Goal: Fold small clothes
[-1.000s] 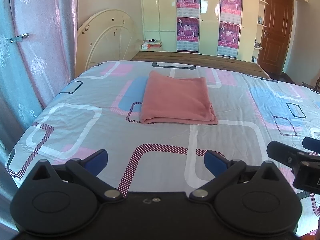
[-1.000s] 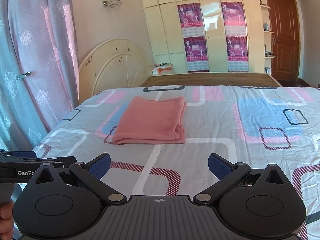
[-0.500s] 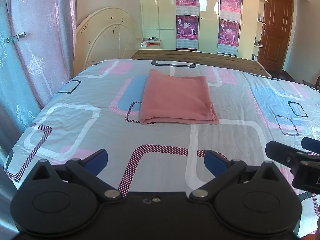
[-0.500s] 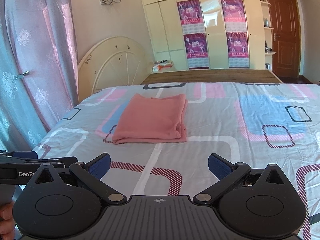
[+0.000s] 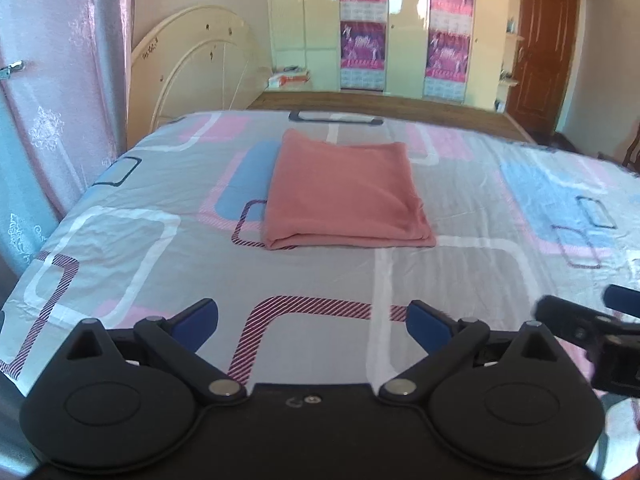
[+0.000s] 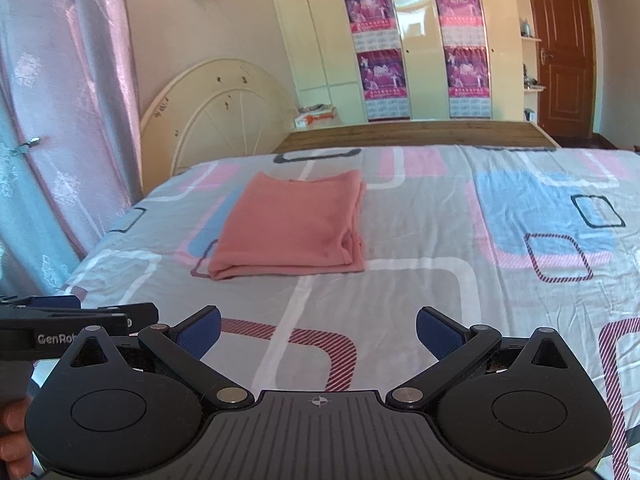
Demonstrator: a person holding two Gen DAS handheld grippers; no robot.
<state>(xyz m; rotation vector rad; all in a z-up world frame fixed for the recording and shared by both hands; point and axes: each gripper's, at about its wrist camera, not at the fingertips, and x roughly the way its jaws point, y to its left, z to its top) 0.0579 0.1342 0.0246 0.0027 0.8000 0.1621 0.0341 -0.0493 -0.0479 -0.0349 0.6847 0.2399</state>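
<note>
Folded pink garment [image 5: 346,192] flat on patterned bedsheet [image 5: 460,280], left gripper [image 5: 312,322] and right gripper [image 6: 318,328] fingers spread, empty.

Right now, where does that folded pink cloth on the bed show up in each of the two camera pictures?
Left wrist view: the folded pink cloth lies at the picture's centre, on the patterned bedsheet, beyond the open left gripper.
Right wrist view: the cloth lies left of centre, beyond the open right gripper.
Shared landmark: the purple posters on the wardrobe doors behind the bed.

folded pink garment [image 5: 344,192], patterned bed [image 5: 160,240]
</note>
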